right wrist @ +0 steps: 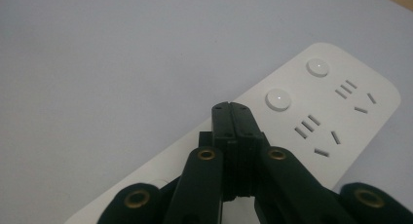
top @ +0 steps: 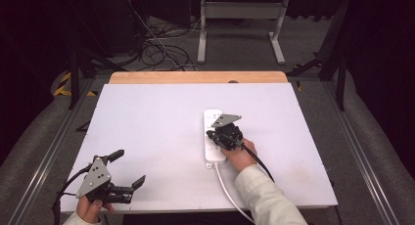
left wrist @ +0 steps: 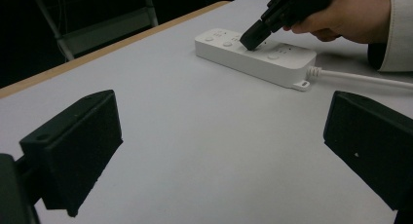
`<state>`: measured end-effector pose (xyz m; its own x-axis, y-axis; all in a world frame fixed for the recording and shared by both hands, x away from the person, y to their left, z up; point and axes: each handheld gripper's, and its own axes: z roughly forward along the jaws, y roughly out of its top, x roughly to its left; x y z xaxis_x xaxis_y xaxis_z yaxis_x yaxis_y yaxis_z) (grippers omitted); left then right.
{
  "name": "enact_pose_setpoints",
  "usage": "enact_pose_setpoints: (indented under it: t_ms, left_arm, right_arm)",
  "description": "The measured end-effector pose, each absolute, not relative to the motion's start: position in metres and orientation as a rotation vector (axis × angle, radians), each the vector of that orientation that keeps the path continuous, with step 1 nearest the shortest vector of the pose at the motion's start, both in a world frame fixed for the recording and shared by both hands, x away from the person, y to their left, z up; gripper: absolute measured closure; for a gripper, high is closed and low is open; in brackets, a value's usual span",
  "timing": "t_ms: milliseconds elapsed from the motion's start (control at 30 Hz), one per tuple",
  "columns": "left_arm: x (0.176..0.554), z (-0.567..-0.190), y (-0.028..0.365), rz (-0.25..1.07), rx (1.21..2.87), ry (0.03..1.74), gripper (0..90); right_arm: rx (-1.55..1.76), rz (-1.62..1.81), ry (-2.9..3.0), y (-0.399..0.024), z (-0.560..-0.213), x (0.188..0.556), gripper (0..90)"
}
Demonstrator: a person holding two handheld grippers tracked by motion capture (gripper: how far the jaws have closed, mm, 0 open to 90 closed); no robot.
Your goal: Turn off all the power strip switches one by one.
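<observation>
A white power strip (top: 213, 121) lies lengthwise near the table's middle, its white cord (top: 226, 188) trailing toward the front edge. My right gripper (top: 219, 133) is shut, jaws pressed flat together with nothing between them, its tip down on the strip's top. In the right gripper view the shut gripper (right wrist: 233, 112) sits just short of a round white button (right wrist: 278, 99), with a second button (right wrist: 317, 67) and socket slots beyond. The left gripper view shows the power strip (left wrist: 253, 57) with the right gripper (left wrist: 252, 36) on it. My left gripper (top: 131, 166) is open and empty at the front left corner.
The white tabletop (top: 161, 117) has a wooden strip (top: 195, 77) along its far edge. Behind the table stand a white frame (top: 240, 24) and tangled cables (top: 161, 49) on the floor. Metal rails (top: 49, 146) run along both sides.
</observation>
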<state>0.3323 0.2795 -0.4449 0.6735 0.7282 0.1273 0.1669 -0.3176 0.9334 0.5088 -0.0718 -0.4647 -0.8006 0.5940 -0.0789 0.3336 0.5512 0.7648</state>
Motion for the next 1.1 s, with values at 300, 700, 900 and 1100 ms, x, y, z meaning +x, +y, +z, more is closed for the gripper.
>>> enact_pose_setpoints:
  t_ms: [300, 700, 900, 1100]
  left_arm:
    - [0.3323, -0.4447, 0.2793, 0.675, 1.844, 0.701, 1.0]
    - [0.3315, -0.4448, 0.2787, 0.67, 1.848, 0.701, 1.0]
    - [0.3308, -0.4444, 0.2785, 0.669, 1.846, 0.703, 1.0]
    - [0.3331, -0.4447, 0.2803, 0.669, 1.844, 0.706, 1.0]
  right_arm:
    - [0.754, 1.099, 2.449, -0.0704, -0.4653, 0.5071, 90.0]
    - [0.76, 1.089, 2.454, -0.0698, -0.4655, 0.5075, 90.0]
    - [0.755, 1.065, 2.451, -0.0679, -0.4648, 0.5056, 90.0]
    - [0.774, 1.178, 2.346, -0.0743, -0.4588, 0.5015, 90.0]
